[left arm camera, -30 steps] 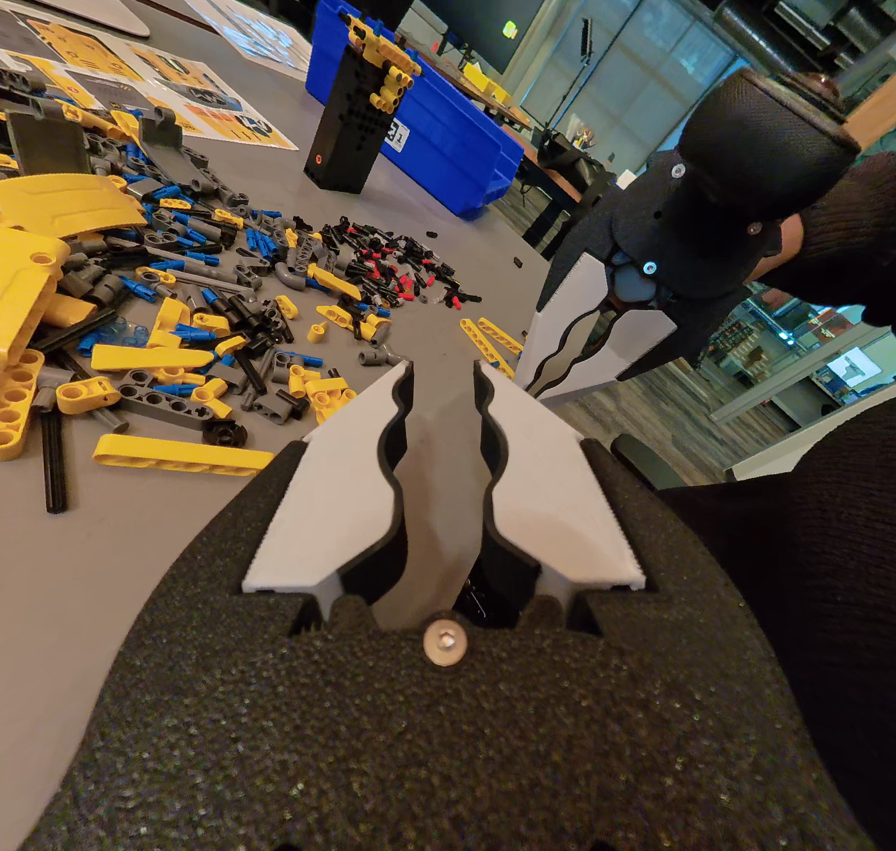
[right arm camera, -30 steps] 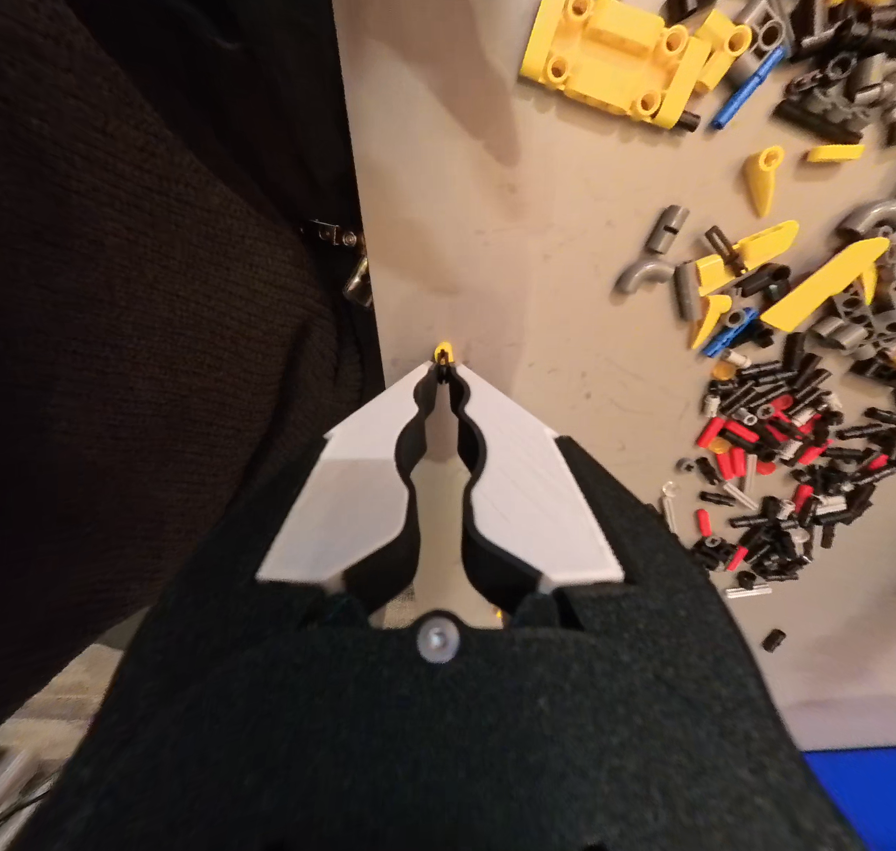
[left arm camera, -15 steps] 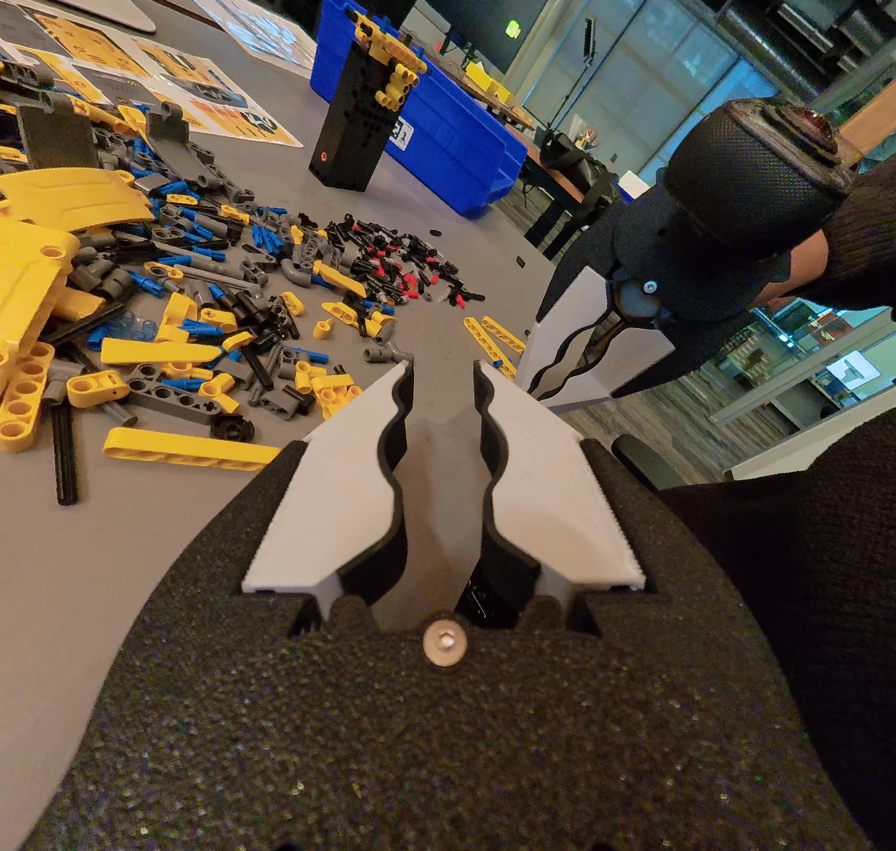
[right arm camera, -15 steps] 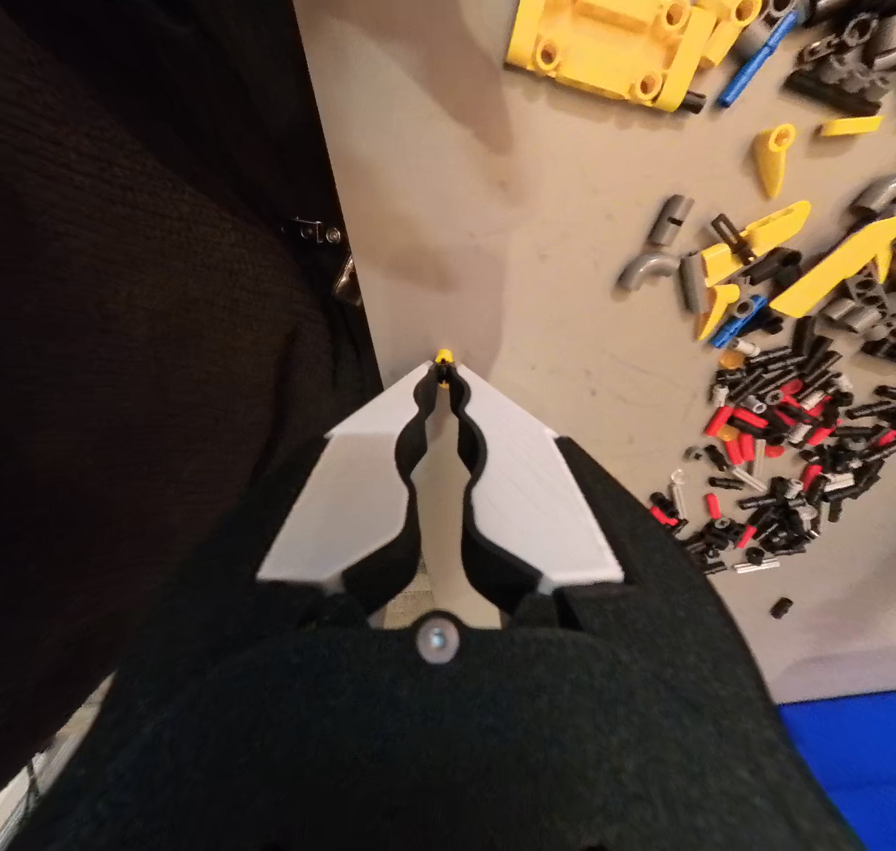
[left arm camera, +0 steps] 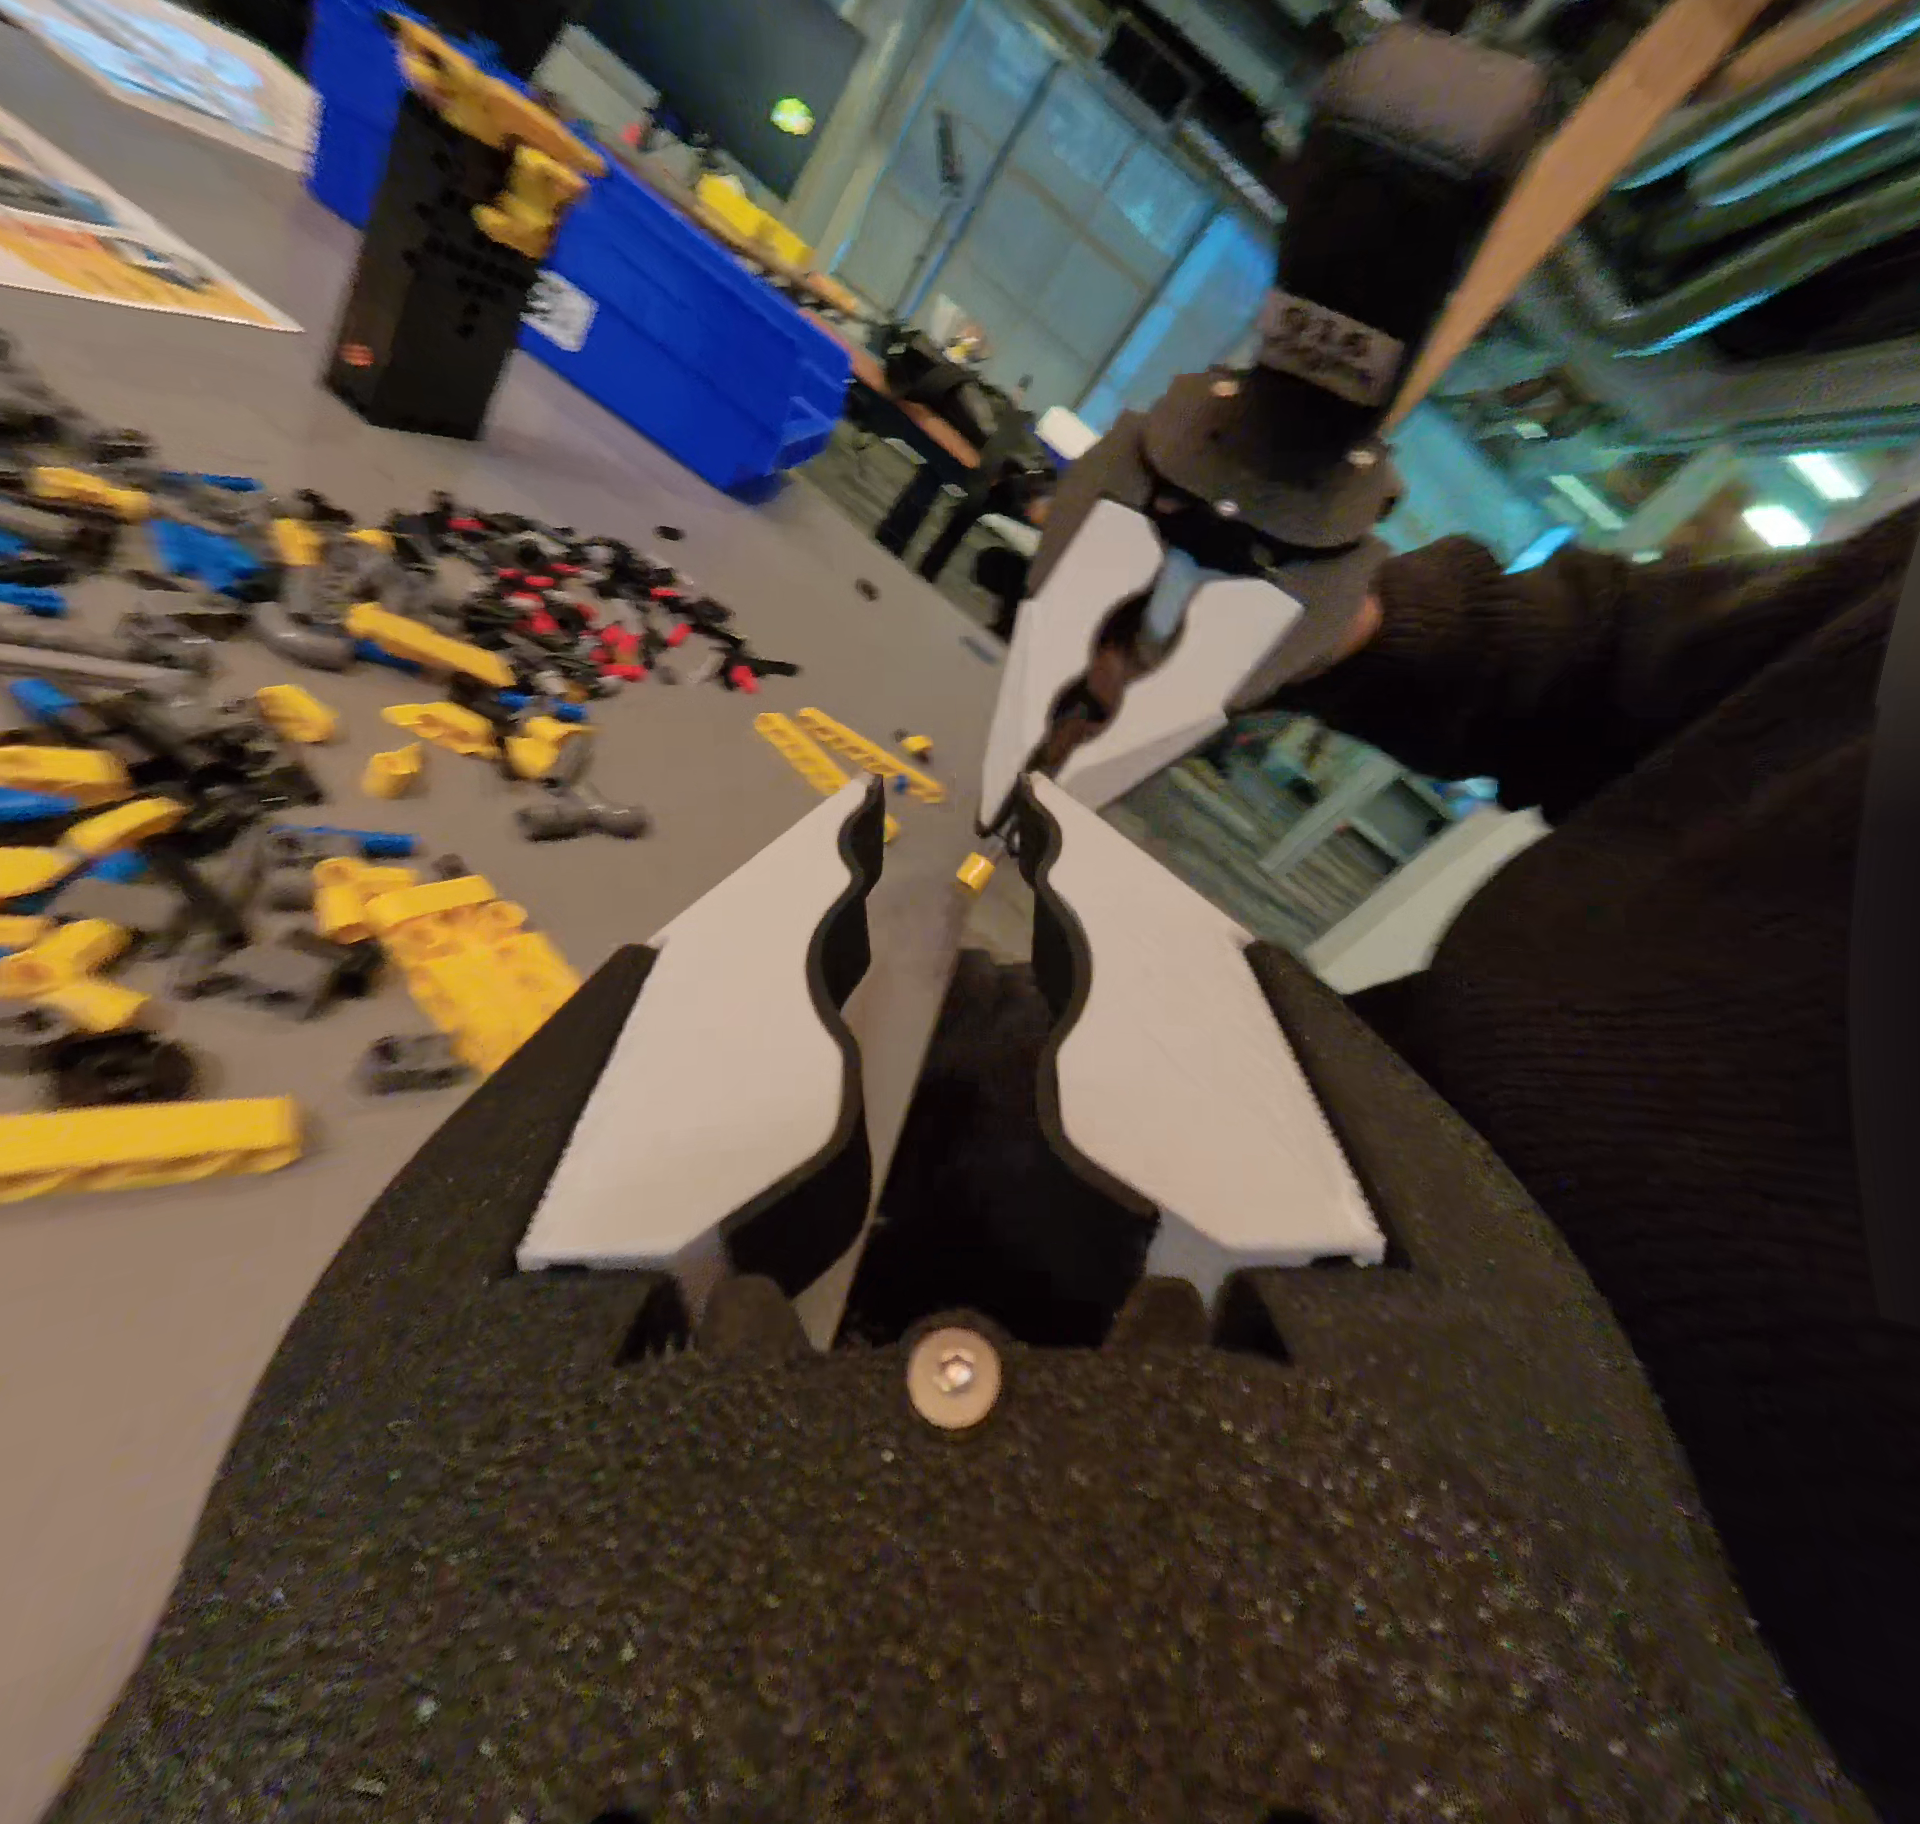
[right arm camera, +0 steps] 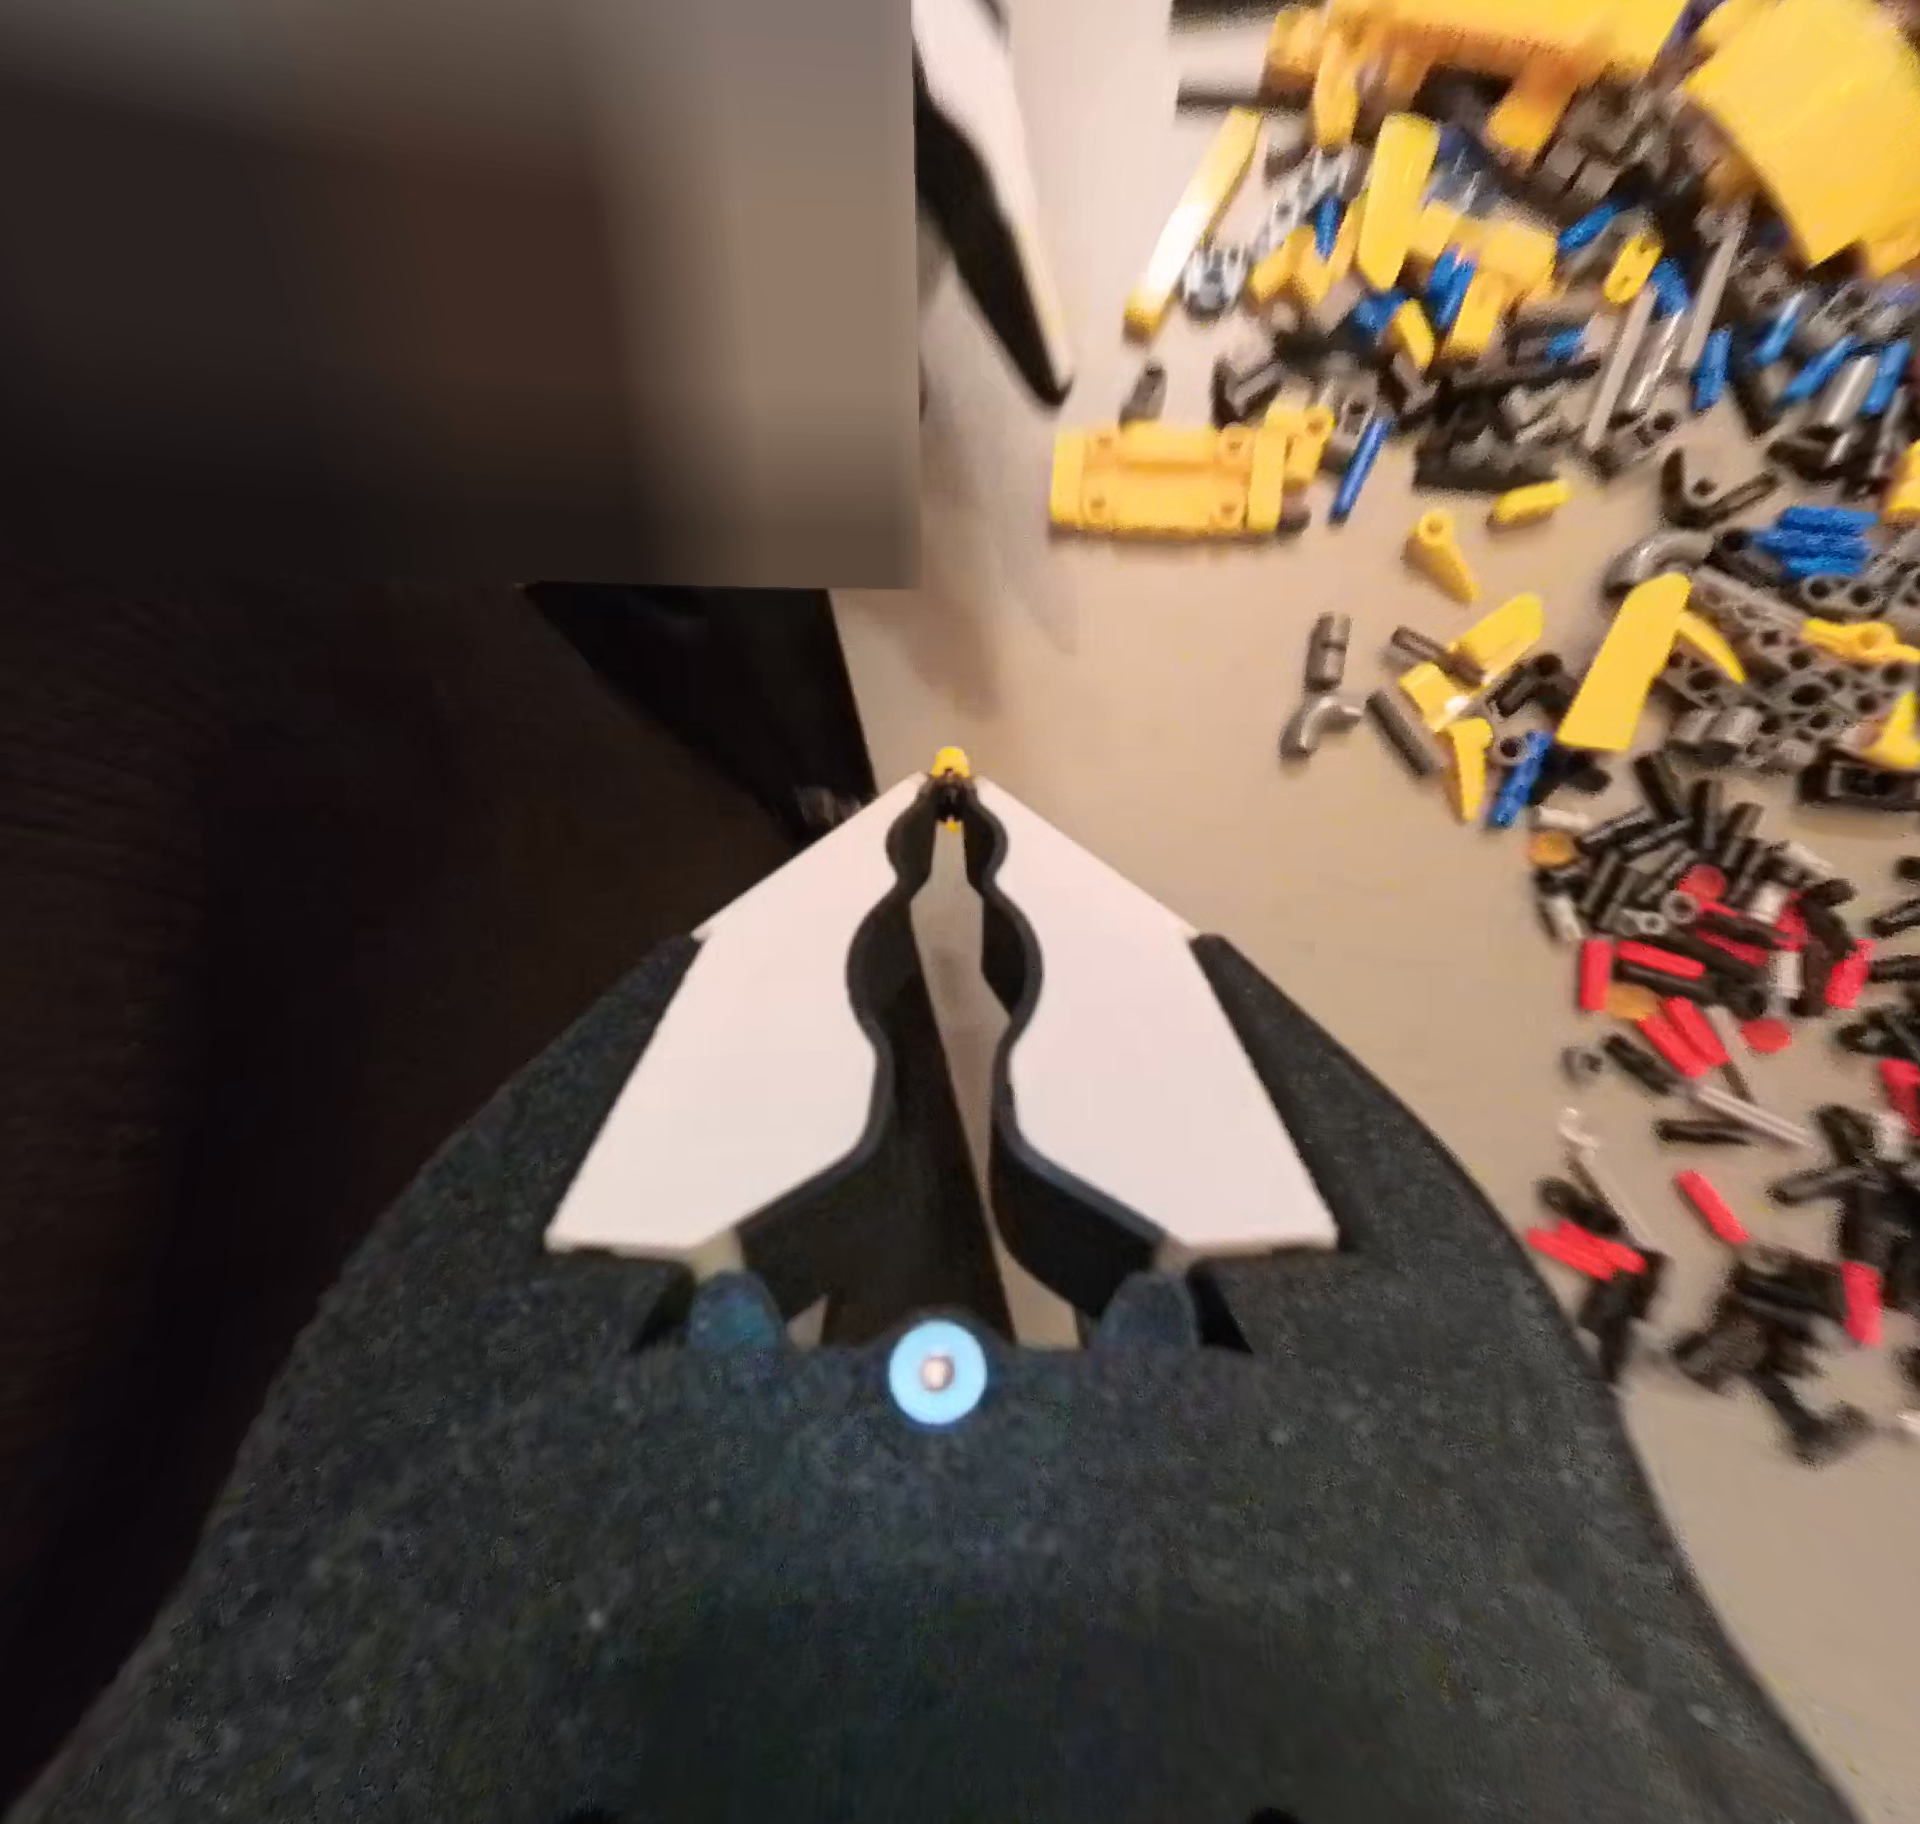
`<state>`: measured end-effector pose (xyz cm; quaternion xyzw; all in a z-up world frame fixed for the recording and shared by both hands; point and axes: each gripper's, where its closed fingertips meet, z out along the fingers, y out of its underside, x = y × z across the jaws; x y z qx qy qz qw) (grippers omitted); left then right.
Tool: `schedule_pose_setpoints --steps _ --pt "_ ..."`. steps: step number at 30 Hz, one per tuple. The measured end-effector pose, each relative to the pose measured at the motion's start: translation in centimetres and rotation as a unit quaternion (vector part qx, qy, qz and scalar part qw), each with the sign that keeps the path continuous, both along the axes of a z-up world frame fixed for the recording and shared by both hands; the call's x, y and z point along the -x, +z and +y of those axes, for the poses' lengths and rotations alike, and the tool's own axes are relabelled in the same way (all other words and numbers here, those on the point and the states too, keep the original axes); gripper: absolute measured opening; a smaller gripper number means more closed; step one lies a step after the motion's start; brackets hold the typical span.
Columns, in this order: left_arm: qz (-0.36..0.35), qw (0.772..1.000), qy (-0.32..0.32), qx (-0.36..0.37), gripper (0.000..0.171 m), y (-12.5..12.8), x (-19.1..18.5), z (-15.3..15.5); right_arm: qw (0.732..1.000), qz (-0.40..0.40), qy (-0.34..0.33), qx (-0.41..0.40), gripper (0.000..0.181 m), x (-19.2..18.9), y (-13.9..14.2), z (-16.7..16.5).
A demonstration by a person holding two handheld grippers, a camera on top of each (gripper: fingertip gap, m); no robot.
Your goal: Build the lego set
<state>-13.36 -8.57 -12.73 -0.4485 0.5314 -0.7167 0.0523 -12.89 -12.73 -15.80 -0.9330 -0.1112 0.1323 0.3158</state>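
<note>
Pinching a small yellow-and-black piece at its very tips, the right gripper has its jaws drawn together on that piece, which sticks out just past them over the near edge of the grey table. In the left wrist view the same piece hangs below the right gripper, whose tips point down, right in front of the left gripper. The left gripper's jaws stand apart with nothing between them; the yellow end of the piece sits just ahead of the gap, nearer its right finger, though whether they touch cannot be told.

Ahead and to the left of the left gripper lies a scatter of yellow, black, blue and red building pieces, much of it blurred. Two yellow beams with holes lie just beyond its left fingertip. Farther ahead stands a black block topped with yellow parts, and behind it a blue bin bearing a small white label, too blurred to read. Printed sheets lie far left; their writing is not legible.

To the right of the right gripper the same pieces spread out, with a yellow frame piece ahead.
</note>
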Motion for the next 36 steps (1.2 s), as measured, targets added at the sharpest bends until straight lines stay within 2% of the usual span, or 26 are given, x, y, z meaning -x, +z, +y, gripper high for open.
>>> schedule_pose_setpoints --steps 3,6,11,13,14,22,27,30,36 --pt "-0.017 0.995 -0.073 0.063 0.025 1.3 1.1 -2.3 0.99 0.092 -0.045 -0.095 0.004 0.8 2.8 -0.1" --pt "-0.027 0.987 -0.121 0.102 0.025 1.9 1.7 -4.0 0.971 0.159 -0.079 -0.158 0.004 1.1 4.3 -0.9" --pt "-0.031 0.986 -0.144 0.075 0.024 1.4 1.9 -6.6 0.947 0.22 -0.099 -0.212 0.003 1.9 4.7 -2.1" --pt "-0.03 0.984 -0.159 0.068 0.008 1.3 2.3 -7.3 0.942 0.232 -0.099 -0.223 0.004 2.2 4.7 -2.5" --pt "-0.036 0.984 -0.161 0.069 0.007 1.4 2.4 -7.5 0.939 0.24 -0.099 -0.226 0.003 2.4 4.8 -2.7" --pt "-0.047 0.979 -0.18 0.086 0.007 2.1 3.1 -8.3 0.94 0.237 -0.092 -0.23 0.004 3.4 5.0 -3.4" --pt "-0.046 0.982 -0.178 0.04 0.007 1.7 3.5 -8.6 0.942 0.228 -0.093 -0.228 0.003 3.8 4.7 -3.6" --pt "-0.043 0.98 -0.189 0.044 0.007 1.8 3.8 -8.8 0.938 0.247 -0.091 -0.226 0.003 4.1 4.8 -3.7" --pt "-0.051 0.979 -0.185 0.061 0.008 2.1 3.6 -8.7 0.945 0.217 -0.087 -0.229 0.003 3.9 5.1 -3.8"
